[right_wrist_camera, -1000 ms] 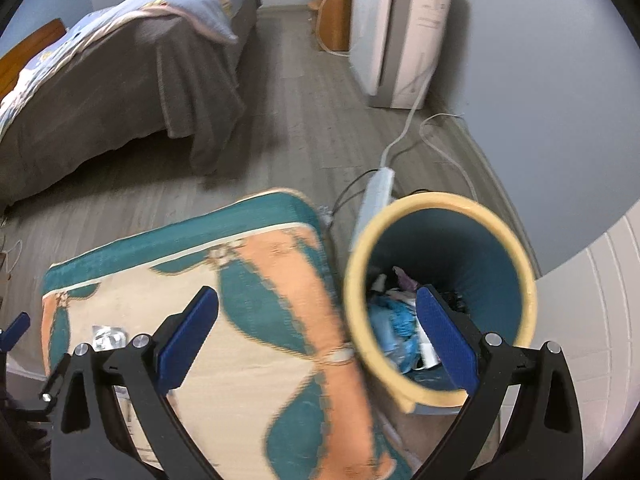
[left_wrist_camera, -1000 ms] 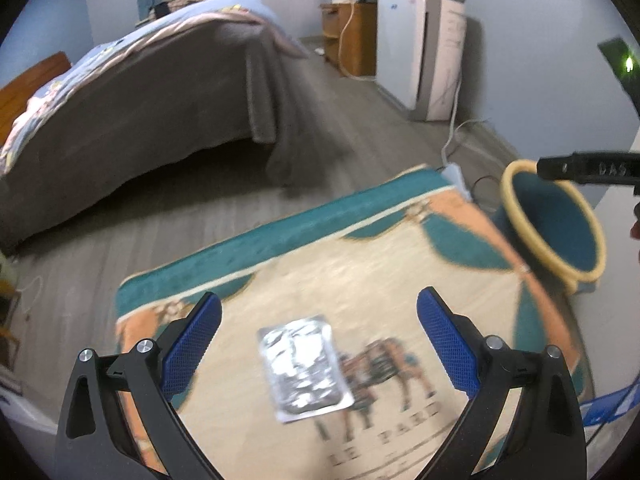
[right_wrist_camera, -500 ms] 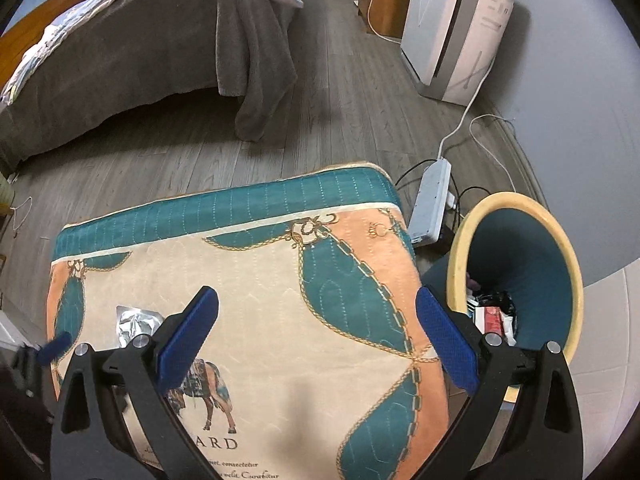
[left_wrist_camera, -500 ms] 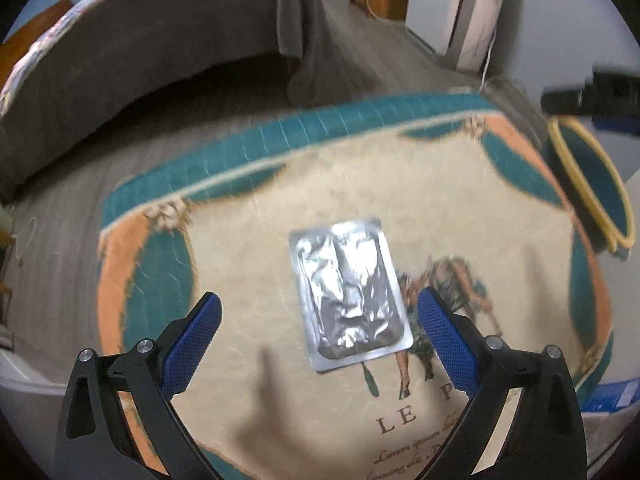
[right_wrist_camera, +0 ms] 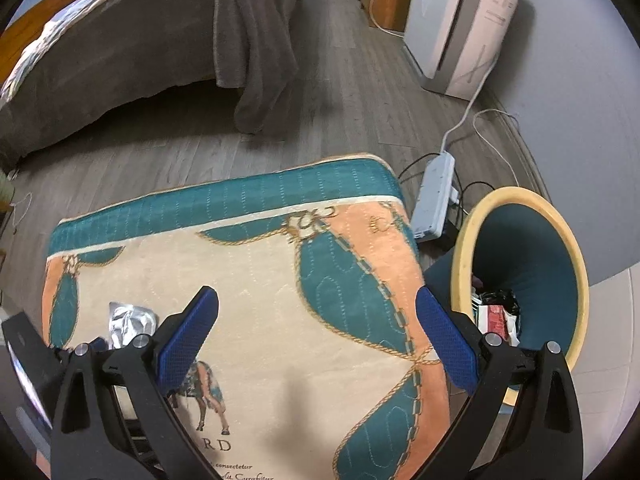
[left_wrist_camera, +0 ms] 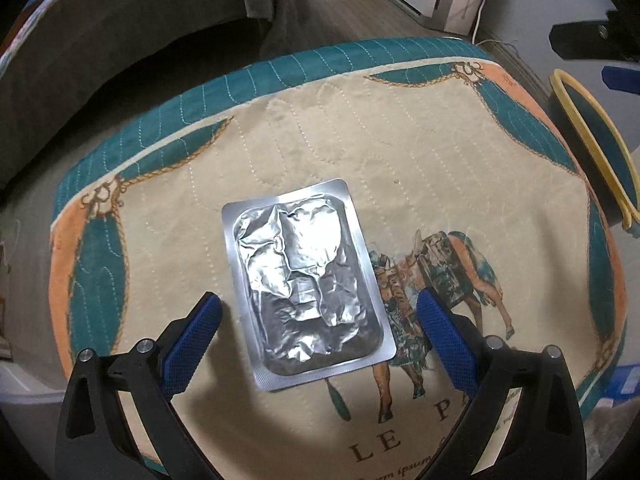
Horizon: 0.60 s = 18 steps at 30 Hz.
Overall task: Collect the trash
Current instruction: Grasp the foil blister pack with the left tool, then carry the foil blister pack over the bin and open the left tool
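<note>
While both jaws gape, left gripper (left_wrist_camera: 318,312) straddles foil pack (left_wrist_camera: 306,282) (crumpled).

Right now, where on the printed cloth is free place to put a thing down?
Bare: the cream field between the foil pack and the teal border, and the right side toward the bin. Crowded: around the foil pack, where the left tool straddles it.

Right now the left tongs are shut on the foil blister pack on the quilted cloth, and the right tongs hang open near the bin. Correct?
Not quite. The left tongs are open, their blue fingers on either side of the foil blister pack, which lies flat on the quilted cloth; the left wrist view shows this. The right tongs are indeed open near the bin.
</note>
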Tool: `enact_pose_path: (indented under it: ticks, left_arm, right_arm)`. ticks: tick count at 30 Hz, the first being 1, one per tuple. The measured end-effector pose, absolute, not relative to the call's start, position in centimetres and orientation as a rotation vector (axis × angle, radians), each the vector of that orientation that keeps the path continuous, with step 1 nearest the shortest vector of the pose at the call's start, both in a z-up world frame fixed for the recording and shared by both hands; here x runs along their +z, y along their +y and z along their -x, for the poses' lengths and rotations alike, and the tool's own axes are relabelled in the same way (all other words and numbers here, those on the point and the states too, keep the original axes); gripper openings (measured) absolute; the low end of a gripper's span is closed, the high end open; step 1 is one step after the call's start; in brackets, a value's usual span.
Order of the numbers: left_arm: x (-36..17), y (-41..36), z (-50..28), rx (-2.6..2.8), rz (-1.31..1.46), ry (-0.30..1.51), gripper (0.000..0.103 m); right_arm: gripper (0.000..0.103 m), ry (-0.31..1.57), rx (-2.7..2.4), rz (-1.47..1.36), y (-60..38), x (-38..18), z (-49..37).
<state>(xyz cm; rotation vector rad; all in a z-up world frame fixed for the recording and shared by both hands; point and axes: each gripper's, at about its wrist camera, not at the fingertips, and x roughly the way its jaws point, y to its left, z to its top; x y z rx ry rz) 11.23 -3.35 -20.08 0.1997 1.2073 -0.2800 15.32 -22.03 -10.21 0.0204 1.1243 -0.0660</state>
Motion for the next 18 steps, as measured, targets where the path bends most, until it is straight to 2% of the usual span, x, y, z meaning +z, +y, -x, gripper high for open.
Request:
enact_pose_path:
  ticks: [6,8,10,11,18]
  left_arm:
    - [-20.3,-3.6,-11.9,-0.278,-0.215,1.202,0.096]
    - [-20.1,-3.4,-11.6,-0.278,-0.217,1.196,0.090]
    - [-19.7,-3.2,-11.6,-0.268,-0.214,1.188,0.075]
    - [-19.6,-3.4,-11.5,-0.264,-0.211,1.188,0.073]
    - [-18.9,-4.2,-11.1,-0.274,-0.254,1.172,0.072]
  right_arm:
    - [0.097,1.102,-0.018,-0.015,-21.1,-9.3,-15.2]
    - [0.097,1.089,-0.017,-0.013,-21.3,-8.8,-15.1]
    - [0.097,1.080,-0.021,-0.015,-21.7,-8.4,-15.1]
    - [0.097,1.076,-0.026,-0.018,-22.1,-8.2,-15.0]
    - [0.097,1.065,-0.054,-0.027,-23.8,-7.5,-14.3]
